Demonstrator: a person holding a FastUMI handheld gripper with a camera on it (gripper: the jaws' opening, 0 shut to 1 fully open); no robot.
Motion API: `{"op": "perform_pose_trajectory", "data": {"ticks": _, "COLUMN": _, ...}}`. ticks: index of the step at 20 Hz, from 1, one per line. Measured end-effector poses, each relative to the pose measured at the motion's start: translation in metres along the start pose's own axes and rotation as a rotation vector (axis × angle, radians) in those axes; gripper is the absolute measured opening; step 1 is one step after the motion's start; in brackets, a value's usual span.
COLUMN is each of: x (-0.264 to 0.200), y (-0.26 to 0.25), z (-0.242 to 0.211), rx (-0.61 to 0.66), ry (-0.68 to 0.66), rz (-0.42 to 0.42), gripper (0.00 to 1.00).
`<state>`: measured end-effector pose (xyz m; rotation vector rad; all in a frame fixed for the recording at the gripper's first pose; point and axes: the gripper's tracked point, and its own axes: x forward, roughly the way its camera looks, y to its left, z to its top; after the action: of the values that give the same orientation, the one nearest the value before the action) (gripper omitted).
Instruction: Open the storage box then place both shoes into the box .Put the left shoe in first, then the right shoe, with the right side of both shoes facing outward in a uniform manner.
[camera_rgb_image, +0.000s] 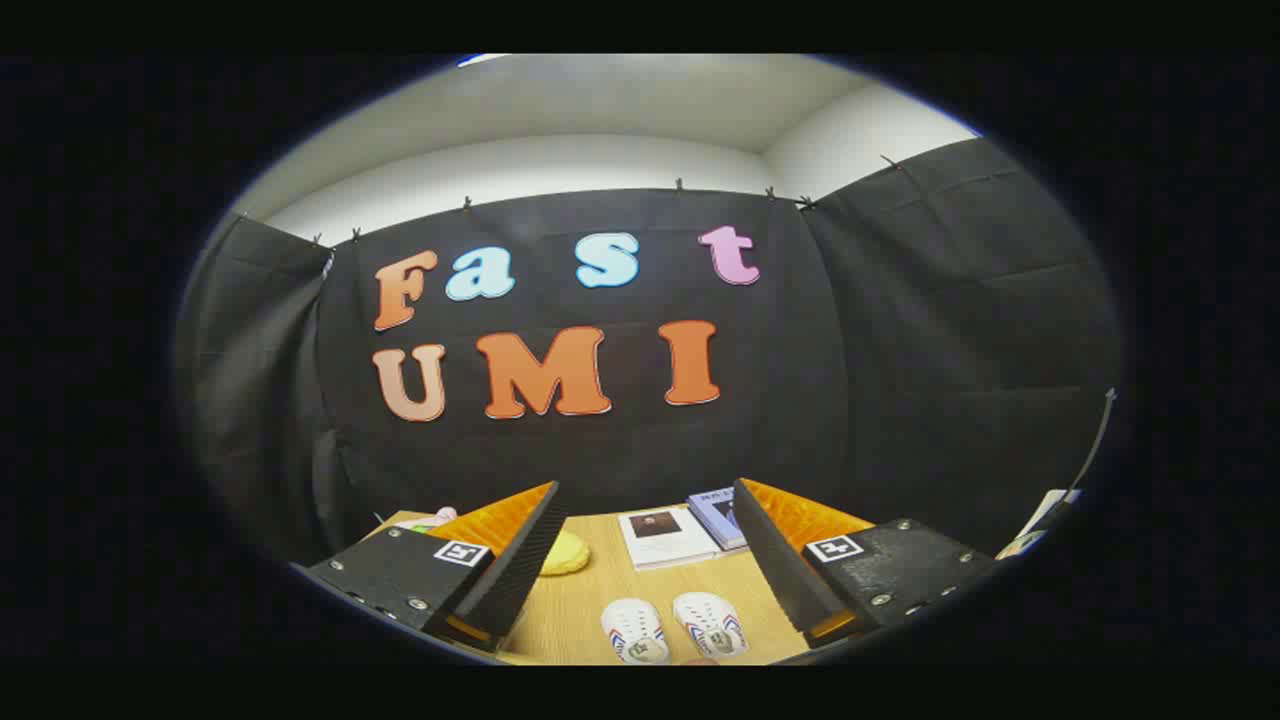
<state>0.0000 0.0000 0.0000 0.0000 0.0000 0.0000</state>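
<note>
A: Where do the shoes lie from the gripper (645, 545)?

B: Low and between the fingers, toward six o'clock of the gap. The pair sits side by side on the wooden table (580, 610), the one nearer seven o'clock (634, 630) and the one nearer five o'clock (709, 624) close together but apart. Each is a small white sneaker with red and blue stripes down its flank.

A: Their long axes?

B: Running roughly along the line of the fingers, toes pointing away toward twelve o'clock, slightly splayed. Heels are cut off at the near edge, so I cannot tell left from right with certainty.

A: And the fingers themselves?

B: Spread wide, nothing held, nothing touching them. The gripper is carried high and nearly level, aimed at the booth's wall more than at the table.

A: The storage box?

B: I can't pick one out. Beyond the shoes, at about twelve to one o'clock, lie a white book (665, 537) and a blue book (722, 515), overlapping at one edge. A yellow, rounded object (563, 553) sits at about ten o'clock, beside the left finger, with something pink (432, 519) beyond that finger.

A: So what does the next move need?

B: My judgement: the box comes first, so the gripper must tilt downward and find it before reaching for a shoe.
</note>
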Motion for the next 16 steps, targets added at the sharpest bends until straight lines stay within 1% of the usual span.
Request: {"op": "perform_pose_trajectory", "data": {"ticks": 16, "x": -0.002, "y": 0.010, "z": -0.008, "rx": -0.015, "ry": 0.026, "rz": 0.018, "gripper": 0.99}}
